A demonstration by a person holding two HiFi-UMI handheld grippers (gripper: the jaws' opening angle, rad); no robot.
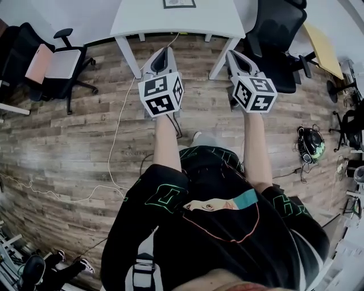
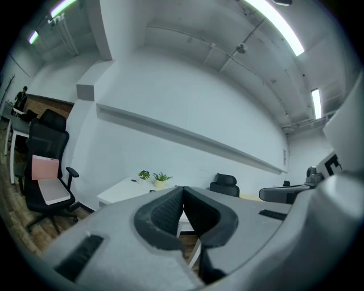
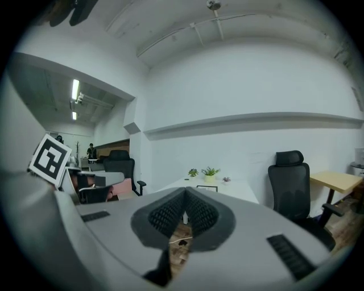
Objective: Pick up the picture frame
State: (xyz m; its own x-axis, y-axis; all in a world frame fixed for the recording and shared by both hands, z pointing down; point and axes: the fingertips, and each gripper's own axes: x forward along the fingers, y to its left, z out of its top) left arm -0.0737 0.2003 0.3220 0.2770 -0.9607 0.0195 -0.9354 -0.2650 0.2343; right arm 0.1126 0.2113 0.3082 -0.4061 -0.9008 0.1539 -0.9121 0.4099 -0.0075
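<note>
Shirt (image 1: pixel 216 227): black with a printed front, fills the lower head view.
Forearms (image 1: pixel 166 142): bare, both reach forward over the floor, one behind each tool.
Left tool (image 1: pixel 163 52) (image 2: pixel 183 193): jaws fully together, nothing between them; held out level, tip near the surface's front edge.
Right tool (image 1: pixel 234 55) (image 3: pixel 185 196): jaws likewise closed and empty; beside the left one, aimed at the surface.
Floor (image 1: pixel 68 142): wood planks, crossed by a pale cable (image 1: pixel 116 136).
Helmet (image 1: pixel 310 145): on the floor at the right, well apart from the tools.
Surface (image 1: pixel 148 17) (image 3: pixel 244 190): white, white-legged, just ahead of both tools.
Frame (image 1: pixel 179 3) (image 3: pixel 207 188): dark-edged, on the surface's far part, well apart from both tools; whether flat or propped cannot be told.
Plants (image 3: pixel 210 171) (image 2: pixel 161 178): small, potted, at the surface's far edge behind the frame, by the white wall.
Black chair (image 1: pixel 278 34) (image 3: pixel 290 182): right of the surface.
Pink-seated chair (image 1: pixel 57 59) (image 2: pixel 48 182): left of the surface, well apart.
</note>
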